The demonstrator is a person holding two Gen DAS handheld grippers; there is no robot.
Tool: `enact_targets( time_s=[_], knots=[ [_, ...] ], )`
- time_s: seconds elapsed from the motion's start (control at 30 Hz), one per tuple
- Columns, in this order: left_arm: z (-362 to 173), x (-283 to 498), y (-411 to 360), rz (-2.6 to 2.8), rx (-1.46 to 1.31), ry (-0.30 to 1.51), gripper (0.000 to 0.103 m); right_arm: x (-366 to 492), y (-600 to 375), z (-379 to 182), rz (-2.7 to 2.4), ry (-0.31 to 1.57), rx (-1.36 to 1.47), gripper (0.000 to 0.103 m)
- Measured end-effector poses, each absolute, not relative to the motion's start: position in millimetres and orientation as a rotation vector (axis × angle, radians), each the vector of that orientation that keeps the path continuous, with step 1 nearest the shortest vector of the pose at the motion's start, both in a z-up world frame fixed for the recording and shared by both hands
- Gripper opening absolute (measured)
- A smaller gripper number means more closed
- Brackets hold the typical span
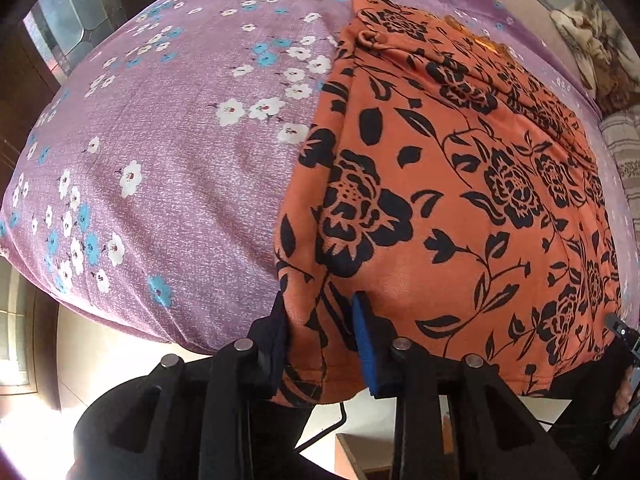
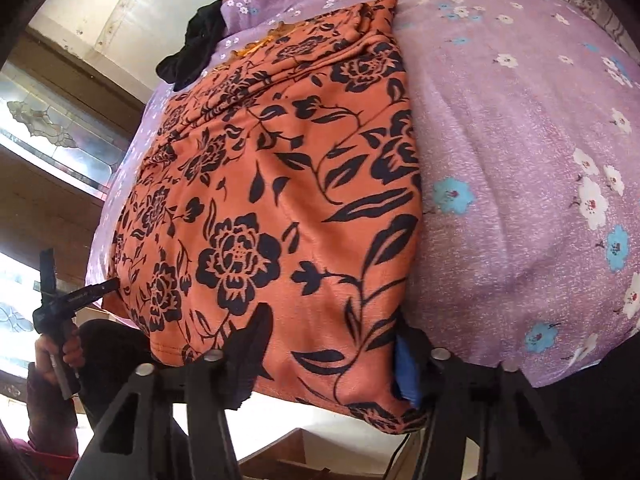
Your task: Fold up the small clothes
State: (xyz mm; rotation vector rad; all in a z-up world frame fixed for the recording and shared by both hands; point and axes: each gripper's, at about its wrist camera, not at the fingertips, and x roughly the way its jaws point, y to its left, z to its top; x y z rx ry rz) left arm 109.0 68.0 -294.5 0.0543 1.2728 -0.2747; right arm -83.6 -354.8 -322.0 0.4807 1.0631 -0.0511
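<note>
An orange garment (image 1: 460, 184) with a black flower print lies spread flat on a bed covered by a purple sheet (image 1: 168, 152) dotted with white and blue blossoms. Its near hem hangs at the bed's front edge, where both tools meet it.

The left hand-held gripper (image 1: 320, 344) has the garment's near left corner between its 2 fingers; the dark pad and the blue pad (image 1: 362, 332) stand on either side of a bunched strip of cloth, and the narrow gap suggests they are pinching it. In the right wrist view this same tool shows at far left, held by a hand (image 2: 60, 356).

The right hand-held gripper (image 2: 332, 344) straddles the hem near the garment's right corner, its jaws set wide with the cloth lying flat between them, not visibly squeezed.

A crumpled black cloth (image 2: 192, 48) sits at the bed's far edge, just beyond the garment.
</note>
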Motion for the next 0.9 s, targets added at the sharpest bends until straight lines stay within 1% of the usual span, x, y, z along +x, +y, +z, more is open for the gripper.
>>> enact_targets(
  time_s=[0.03, 0.07, 0.1, 0.13, 0.17, 0.33, 0.43, 0.53, 0.57, 0.6, 0.63, 0.67, 0.7, 0.73, 0.77, 0.8, 0.83, 0.87, 0.9],
  knots=[
    [-294, 109, 64, -0.276, 0.056, 1.271, 0.032, -84, -349, -322, -0.082, 1.056, 0.437, 0.057],
    [-295, 111, 58, -0.275, 0.052, 1.271, 0.032, -84, -343, -321, -0.116, 1.053, 0.377, 0.040],
    [-295, 113, 55, -0.278, 0.043, 1.273, 0.032, -85, -341, -320, -0.133, 1.051, 0.327, 0.029],
    [-293, 115, 53, -0.281, 0.032, 1.268, 0.023, -86, -342, -318, -0.115, 1.039, 0.331, 0.016],
    [-291, 115, 51, -0.284, 0.020, 1.258, 0.008, -87, -345, -316, -0.097, 1.026, 0.365, 0.010],
    [-280, 110, 39, -0.317, 0.042, 1.210, 0.007, -91, -347, -307, -0.084, 0.978, 0.391, 0.009],
    [-268, 106, 41, -0.359, 0.006, 1.190, 0.007, -95, -348, -304, -0.075, 0.960, 0.426, 0.009],
    [-264, 109, 48, -0.353, -0.008, 1.194, 0.008, -92, -350, -309, -0.077, 0.998, 0.431, 0.010],
    [-269, 111, 49, -0.351, -0.009, 1.212, 0.009, -91, -351, -313, -0.080, 1.017, 0.434, 0.013],
    [-272, 111, 52, -0.341, -0.008, 1.229, 0.012, -89, -352, -317, -0.083, 1.038, 0.447, 0.014],
    [-278, 112, 58, -0.329, -0.009, 1.245, 0.025, -87, -353, -321, -0.090, 1.056, 0.456, 0.016],
    [-282, 113, 60, -0.323, -0.017, 1.256, 0.040, -86, -352, -321, -0.085, 1.054, 0.458, 0.020],
    [-283, 114, 59, -0.324, -0.026, 1.255, 0.043, -85, -351, -321, -0.072, 1.052, 0.455, 0.023],
    [-284, 114, 61, -0.330, -0.033, 1.251, 0.043, -84, -349, -320, -0.061, 1.047, 0.446, 0.028],
    [-285, 115, 60, -0.334, -0.039, 1.252, 0.041, -83, -347, -320, -0.061, 1.041, 0.428, 0.028],
    [-287, 116, 60, -0.326, -0.040, 1.258, 0.034, -83, -345, -320, -0.062, 1.040, 0.407, 0.028],
    [-289, 117, 60, -0.315, -0.036, 1.261, 0.005, -82, -343, -320, -0.070, 1.040, 0.385, 0.025],
    [-289, 116, 61, -0.322, -0.039, 1.263, 0.007, -83, -341, -319, -0.075, 1.036, 0.365, 0.017],
    [-288, 116, 59, -0.335, -0.044, 1.254, 0.007, -82, -340, -317, -0.070, 1.035, 0.354, 0.011]
  ],
)
